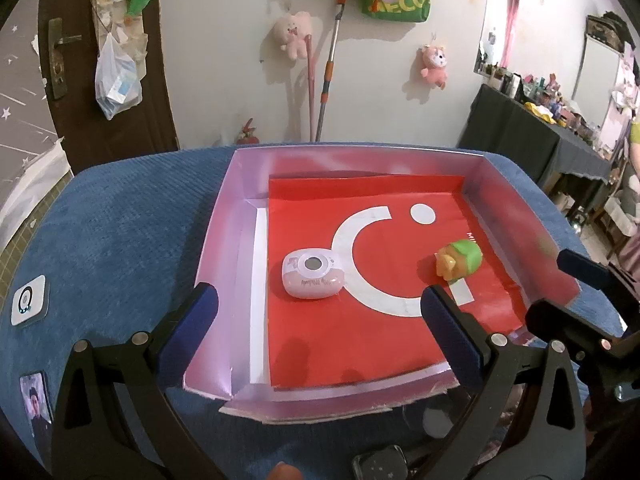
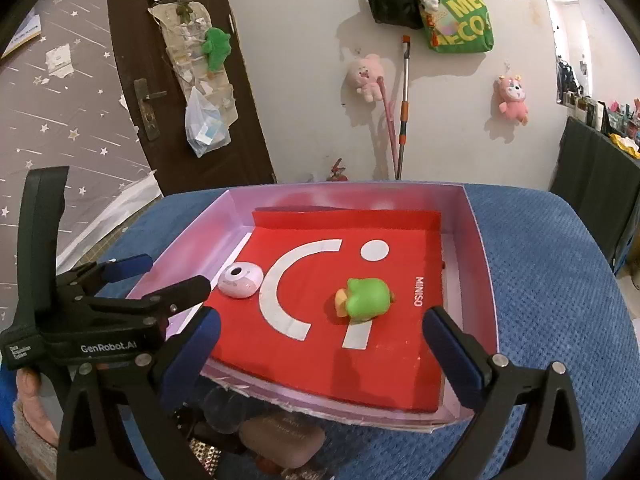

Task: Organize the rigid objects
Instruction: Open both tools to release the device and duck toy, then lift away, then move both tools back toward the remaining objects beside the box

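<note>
Both grippers empty, jaws spread wide: left gripper (image 1: 320, 304) and right gripper (image 2: 322, 330) each hover over the near edge of the shallow pink cardboard box with a red liner (image 1: 240, 208), nothing between the blue pads. Two items sit in the box: a rounded pink-and-white plastic gadget with a grey round window (image 1: 312, 276), centre-left in the left view, and a green squishy-looking duck toy with an orange beak (image 2: 366, 300), lying on its side at centre in the right view, well apart from each other. More stuff sits on the blue textured cloth (image 1: 120, 220) below the box's near edge at frame bottom, too dark to identify. Risks as I see them: the box wall is thin and its near edge is torn, so a finger dropping low could catch or shove it; the grippers sit close together, so crossing paths could knock them; the rounded gadget may slip from a pinch.
</note>
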The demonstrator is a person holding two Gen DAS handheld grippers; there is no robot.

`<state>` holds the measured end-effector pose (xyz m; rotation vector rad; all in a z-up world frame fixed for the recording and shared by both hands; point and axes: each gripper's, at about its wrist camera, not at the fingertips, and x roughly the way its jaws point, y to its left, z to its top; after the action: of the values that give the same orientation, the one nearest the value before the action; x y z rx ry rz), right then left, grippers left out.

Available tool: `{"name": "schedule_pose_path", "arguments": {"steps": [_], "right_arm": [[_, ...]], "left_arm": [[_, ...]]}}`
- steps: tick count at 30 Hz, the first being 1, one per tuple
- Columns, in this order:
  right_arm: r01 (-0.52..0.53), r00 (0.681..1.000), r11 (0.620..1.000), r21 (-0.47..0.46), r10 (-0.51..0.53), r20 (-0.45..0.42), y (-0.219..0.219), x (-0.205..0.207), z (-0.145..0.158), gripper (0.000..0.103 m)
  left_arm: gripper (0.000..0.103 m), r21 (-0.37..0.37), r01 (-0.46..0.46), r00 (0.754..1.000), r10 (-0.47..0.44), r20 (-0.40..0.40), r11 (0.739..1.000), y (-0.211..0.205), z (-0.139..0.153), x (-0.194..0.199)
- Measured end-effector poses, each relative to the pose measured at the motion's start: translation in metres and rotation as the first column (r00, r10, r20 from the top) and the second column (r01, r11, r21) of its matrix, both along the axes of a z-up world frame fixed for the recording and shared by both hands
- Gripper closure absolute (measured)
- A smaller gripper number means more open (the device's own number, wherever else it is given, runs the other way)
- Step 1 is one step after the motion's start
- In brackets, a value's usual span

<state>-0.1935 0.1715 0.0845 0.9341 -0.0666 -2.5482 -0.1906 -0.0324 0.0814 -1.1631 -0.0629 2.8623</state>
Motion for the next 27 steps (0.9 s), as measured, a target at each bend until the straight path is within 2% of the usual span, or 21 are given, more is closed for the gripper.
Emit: {"name": "schedule_pose_path", "arguments": {"steps": [18,23,27], "right_arm": [[0.007,0.999,0.999,-0.036,-0.009,-0.051,0.008,0.04,0.006,0.0],[0.014,0.996,0.998,-0.059,-0.019,-0.09,0.012,0.053,0.009,0.0],[0.019,0.99,0.998,-0.065,-0.027,-0.137,0.014,0.065,0.013,0.0]], "left_arm": [[0.0,-0.002,-0.002,0.998,0.002,-0.061,1.0,0.0,0.003,0.04],[0.0,0.022,-0.001,0.999,0.002,-0.047,1.0,-0.002,-0.002,0.046],[0.0,0.007,-0.03,0.998,0.031,-0.05,1.0,-0.003,-0.003,0.054]]}}
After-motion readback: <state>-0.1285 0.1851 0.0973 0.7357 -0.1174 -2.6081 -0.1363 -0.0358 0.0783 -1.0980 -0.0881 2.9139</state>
